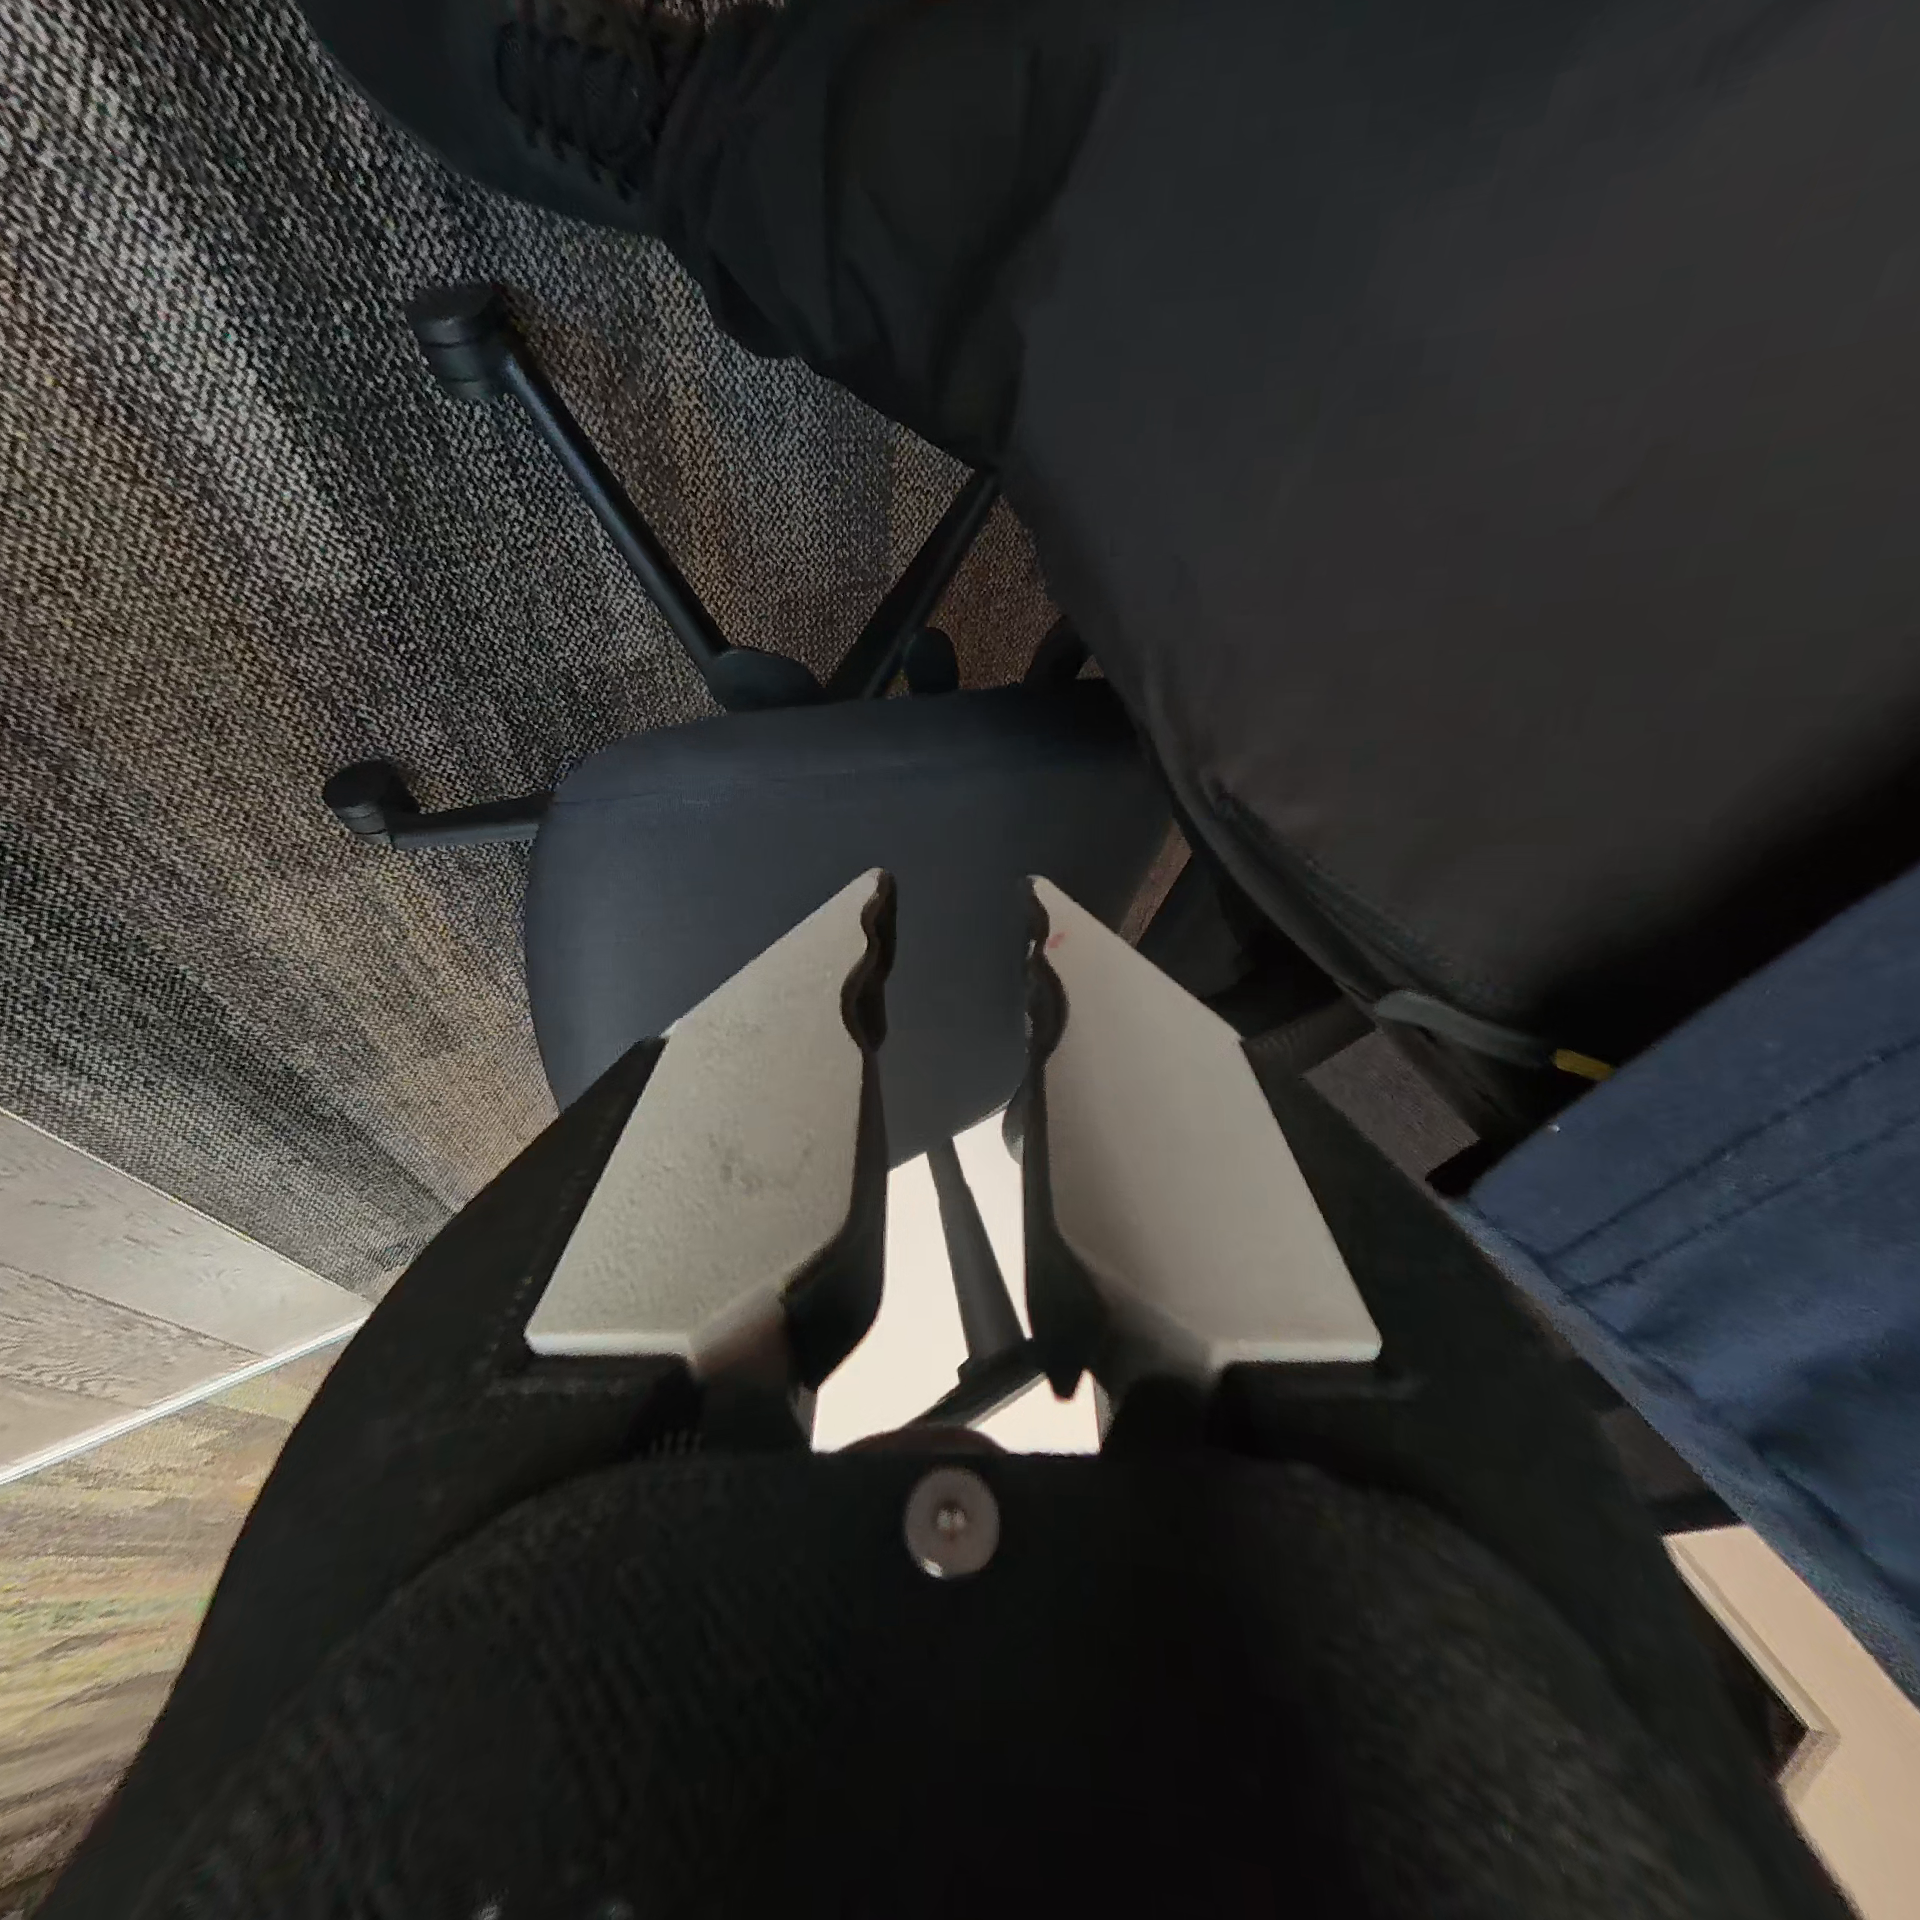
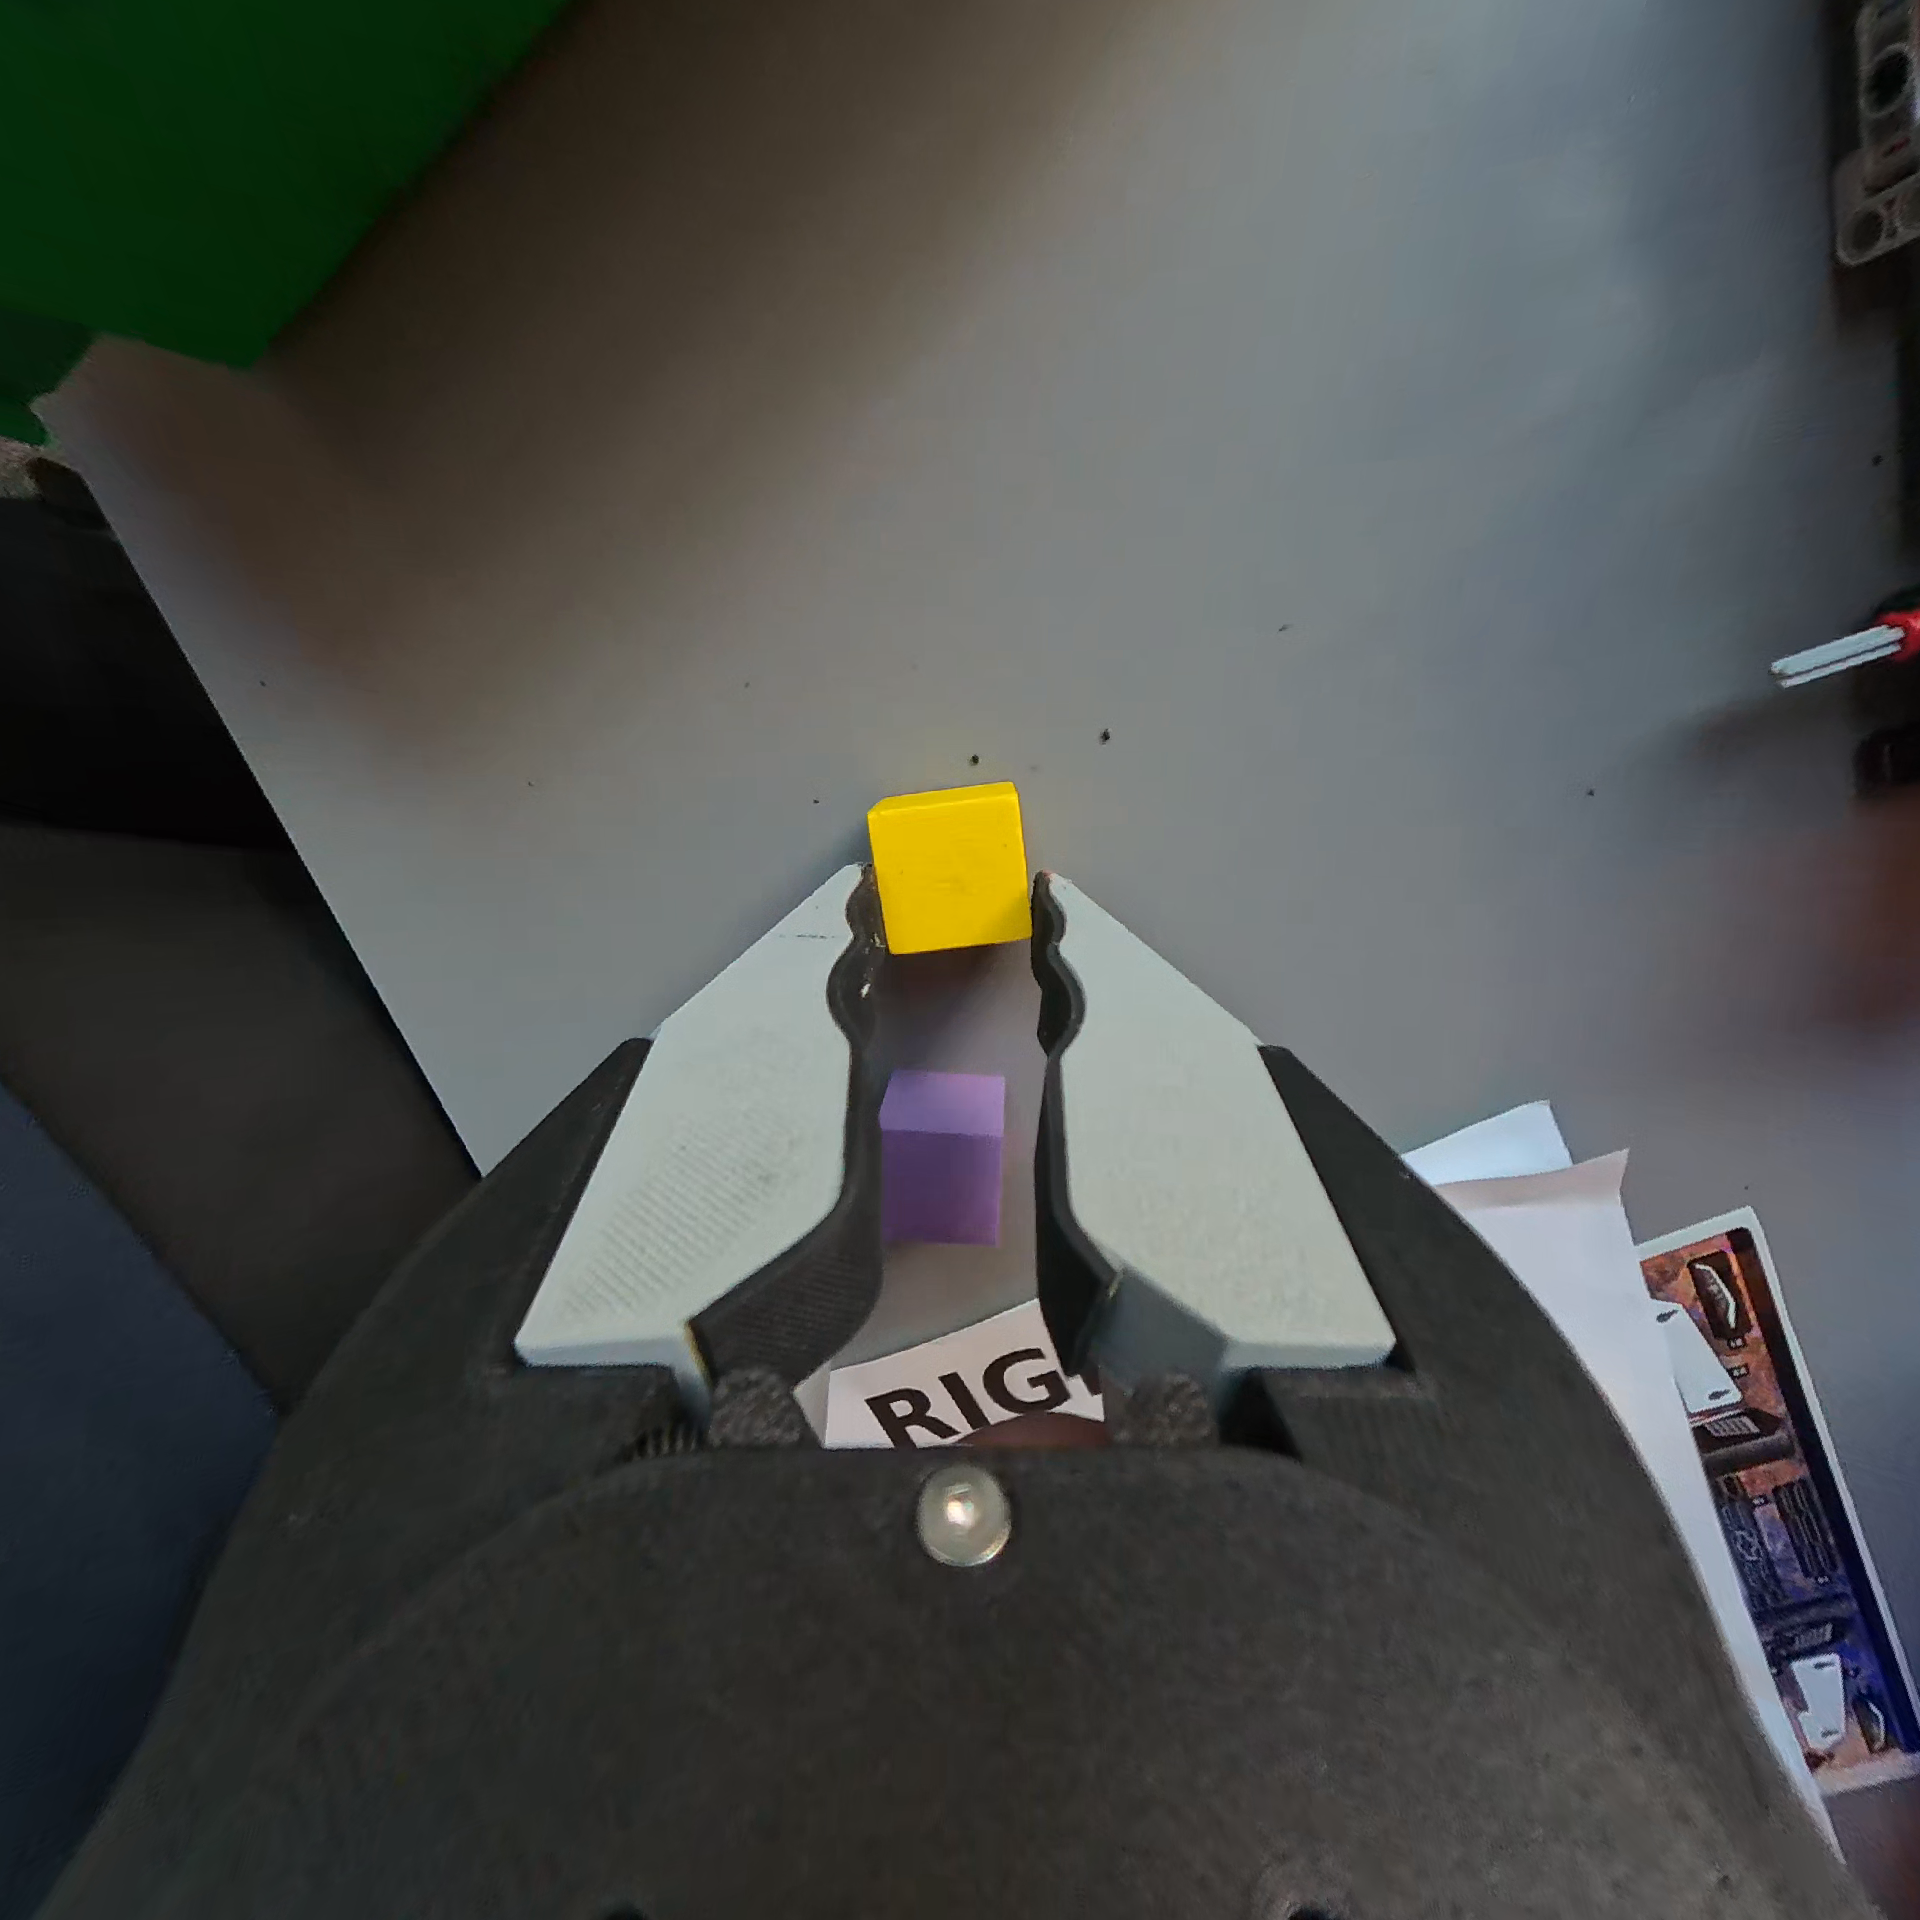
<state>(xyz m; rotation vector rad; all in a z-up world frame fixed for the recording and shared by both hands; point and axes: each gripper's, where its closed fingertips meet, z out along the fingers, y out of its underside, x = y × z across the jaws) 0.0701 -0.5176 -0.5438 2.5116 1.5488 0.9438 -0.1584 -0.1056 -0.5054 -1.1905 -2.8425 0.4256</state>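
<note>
Right gripper (image 2: 954, 883) clamped on small yellow cube (image 2: 951, 868), both pads against its flat sides, above grey worktop (image 2: 1247, 468), away from its edges. Probably light, stiff, smooth. Left gripper (image 1: 958, 894) narrowly open, holding nothing, over dark chair seat (image 1: 748, 831).

A grey table (image 2: 1143, 468), flecked with small dark specks, bears everything here; a green box (image 2: 187, 156) sits at the table's far left corner; white paper sheets (image 2: 1538, 1226) lie at the table's near right edge, a printed picture card (image 2: 1766, 1507) overlapping them on the side away from the table's middle; a red-handled tool with a pale shaft (image 2: 1839, 655) lies at the table's right edge; perforated grey construction parts (image 2: 1881, 125) lie at the table's far right corner; off the table, a dark-seated office chair (image 1: 810, 883) with black castor legs (image 1: 457, 343) stands on speckled carpet (image 1: 208, 520), beside black fabric (image 1: 1455, 416) and blue cloth (image 1: 1714, 1247).
</note>
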